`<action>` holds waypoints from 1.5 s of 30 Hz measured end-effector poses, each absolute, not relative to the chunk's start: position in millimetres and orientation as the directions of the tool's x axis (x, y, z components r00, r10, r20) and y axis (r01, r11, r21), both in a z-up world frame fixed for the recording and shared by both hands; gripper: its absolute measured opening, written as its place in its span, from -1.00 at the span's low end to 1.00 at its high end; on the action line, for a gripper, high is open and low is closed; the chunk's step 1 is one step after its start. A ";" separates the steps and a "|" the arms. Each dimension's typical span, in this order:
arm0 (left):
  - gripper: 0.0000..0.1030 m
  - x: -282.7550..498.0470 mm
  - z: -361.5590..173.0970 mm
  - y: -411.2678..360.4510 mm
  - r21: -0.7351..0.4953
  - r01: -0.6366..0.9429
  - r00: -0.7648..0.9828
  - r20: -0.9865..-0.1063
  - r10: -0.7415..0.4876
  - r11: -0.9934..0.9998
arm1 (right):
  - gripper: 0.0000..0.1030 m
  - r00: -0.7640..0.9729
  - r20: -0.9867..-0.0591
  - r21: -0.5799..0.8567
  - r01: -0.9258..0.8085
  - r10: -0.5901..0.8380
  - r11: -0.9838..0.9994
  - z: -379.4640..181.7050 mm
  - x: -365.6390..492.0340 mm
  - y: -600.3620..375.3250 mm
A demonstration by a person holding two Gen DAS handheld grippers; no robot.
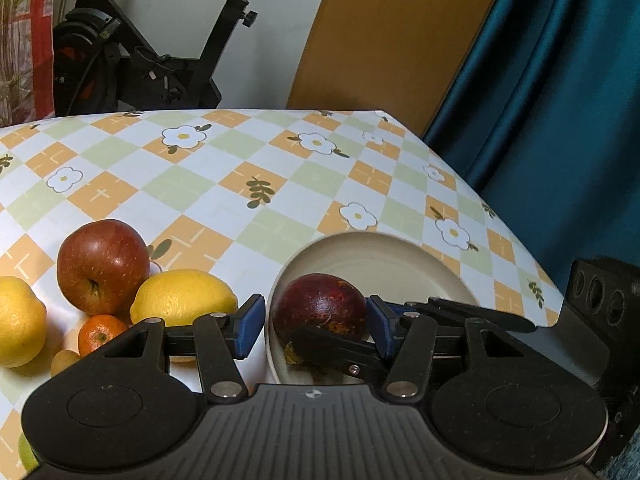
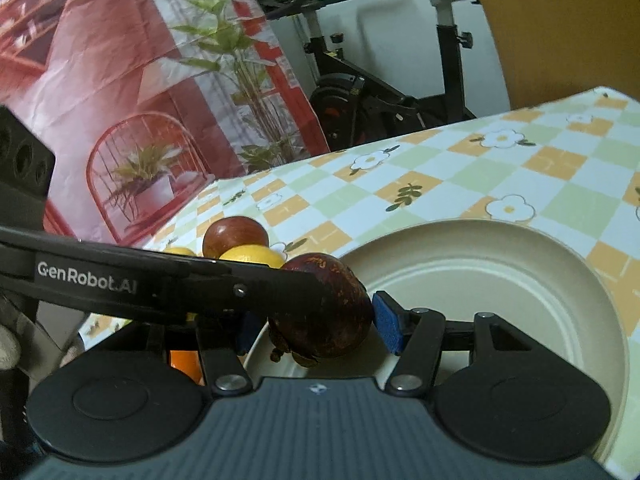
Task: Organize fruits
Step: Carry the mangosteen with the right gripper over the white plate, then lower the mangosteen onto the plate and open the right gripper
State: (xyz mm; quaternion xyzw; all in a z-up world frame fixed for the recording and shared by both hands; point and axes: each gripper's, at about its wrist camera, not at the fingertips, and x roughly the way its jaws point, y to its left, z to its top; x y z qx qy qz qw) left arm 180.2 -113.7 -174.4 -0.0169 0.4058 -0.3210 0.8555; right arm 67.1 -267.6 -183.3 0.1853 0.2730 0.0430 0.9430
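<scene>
A dark purple mangosteen (image 1: pixel 320 306) lies at the near left edge of a cream plate (image 1: pixel 384 260). My left gripper (image 1: pixel 316 324) is open, its blue pads on either side of the fruit with gaps. My right gripper (image 2: pixel 316 326) is also open around the same mangosteen (image 2: pixel 324 312) on the plate (image 2: pixel 500 280); the left gripper's arm crosses in front of its left finger. Left of the plate lie a red apple (image 1: pixel 102 266), a lemon (image 1: pixel 182 298), a second lemon (image 1: pixel 18 320) and a small tangerine (image 1: pixel 100 332).
The table wears a checked flower-print cloth (image 1: pixel 240 176); its right edge runs close to the plate. A blue curtain (image 1: pixel 560 100) hangs at the right. An exercise bike (image 1: pixel 140 52) stands beyond the far edge. A small yellowish fruit (image 1: pixel 64 361) sits by the tangerine.
</scene>
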 end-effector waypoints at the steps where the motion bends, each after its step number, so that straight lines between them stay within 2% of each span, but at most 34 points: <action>1: 0.13 180.8 -173.9 -114.0 -0.289 0.531 0.471 -0.681 -0.561 0.796 | 0.18 0.848 -0.497 0.382 0.022 0.185 0.924 -184.0 66.2 -269.0; 10: 0.13 183.9 -162.5 -104.5 -0.275 0.453 0.569 -0.643 -0.513 0.848 | 0.25 0.881 -0.464 0.343 0.084 0.091 0.935 -173.3 55.5 -275.7; 13: 0.12 183.8 -160.3 -103.2 -0.264 0.442 0.590 -0.635 -0.499 0.858 | 0.15 0.892 -0.449 0.339 0.123 0.046 0.933 -170.2 52.3 -280.0; 15: 0.13 184.4 -160.5 -104.4 -0.258 0.441 0.590 -0.639 -0.494 0.860 | 0.15 0.894 -0.446 0.348 0.135 0.037 0.928 -169.7 51.9 -283.5; 24: 0.13 179.6 -161.6 -103.8 -0.223 0.452 0.605 -0.635 -0.480 0.864 | 0.14 0.889 -0.455 0.324 0.116 0.047 0.939 -166.2 56.5 -277.1; 34: 0.13 175.0 -162.1 -99.9 -0.206 0.455 0.610 -0.637 -0.472 0.866 | 0.20 0.858 -0.499 0.316 0.049 0.122 0.947 -172.8 68.8 -257.2; 45: 0.13 174.3 -161.5 -95.8 -0.199 0.445 0.619 -0.636 -0.461 0.873 | 0.16 0.840 -0.537 0.266 0.084 0.075 0.960 -166.4 66.4 -250.9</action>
